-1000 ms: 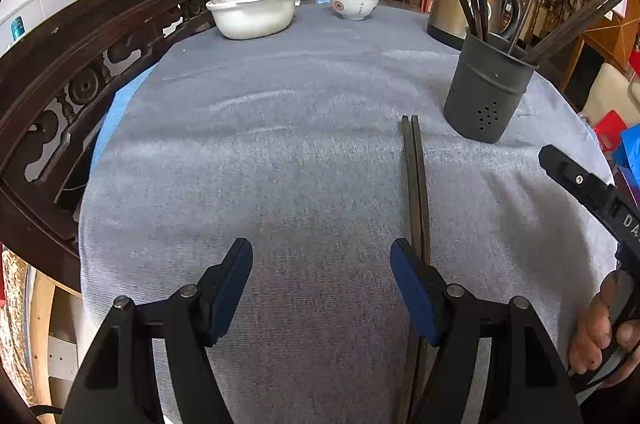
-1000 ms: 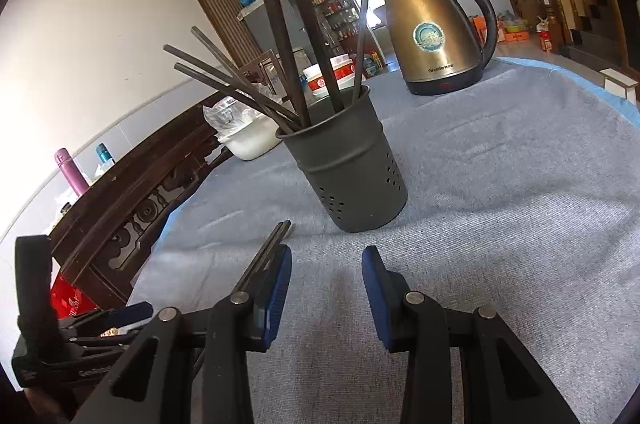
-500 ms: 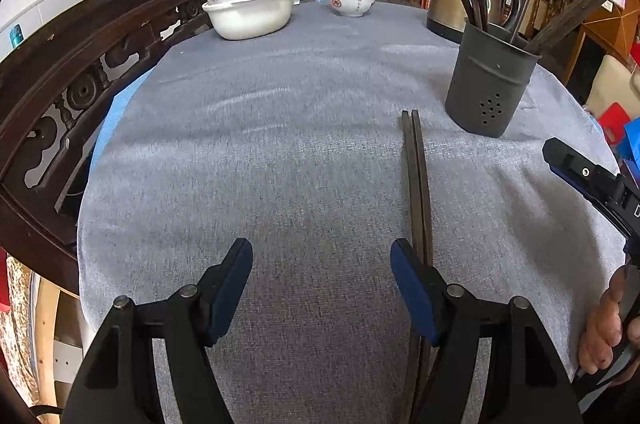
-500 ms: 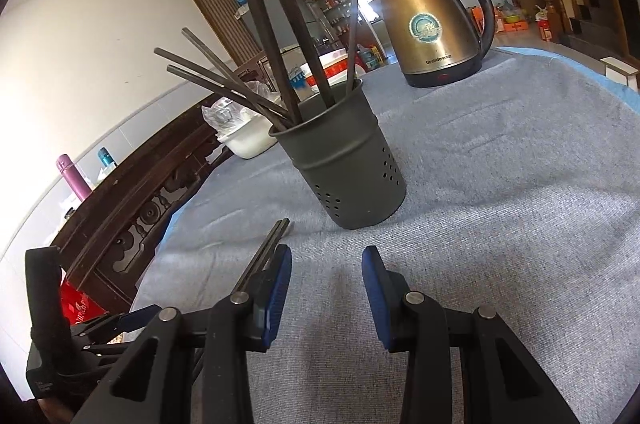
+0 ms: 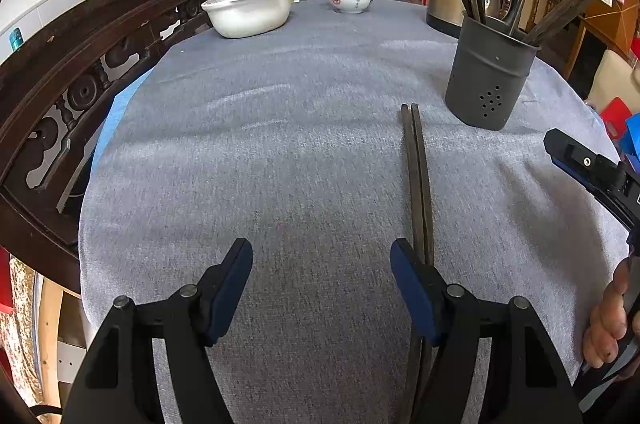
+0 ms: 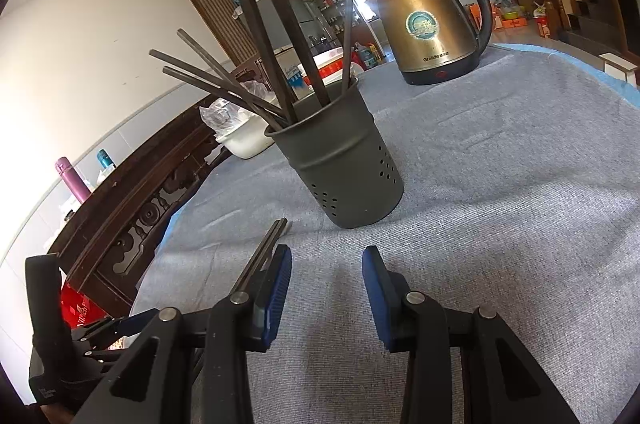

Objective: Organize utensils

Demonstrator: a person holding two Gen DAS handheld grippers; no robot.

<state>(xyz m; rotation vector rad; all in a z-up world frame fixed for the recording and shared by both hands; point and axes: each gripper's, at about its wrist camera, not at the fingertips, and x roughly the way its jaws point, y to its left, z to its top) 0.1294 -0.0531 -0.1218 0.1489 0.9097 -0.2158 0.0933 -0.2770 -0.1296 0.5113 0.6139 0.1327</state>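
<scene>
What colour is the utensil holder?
Dark matte grey utensil holder, with small drain holes near its base; clearest in the right wrist view.

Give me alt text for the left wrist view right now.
The left gripper hangs open over a grey tablecloth, beside a pair of dark chopsticks lying flat. Beyond them stands a grey utensil holder filled with more chopsticks.

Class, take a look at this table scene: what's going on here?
A person holding a gripper in each hand is tidying chopsticks into a grey holder. Several chopsticks already stand in it. One pair of chopsticks lies flat on the grey tablecloth, beside the holder. The left gripper hovers with its jaws open, the pair passing under its right-hand finger. The right gripper is also open and empty, facing the holder.
</scene>
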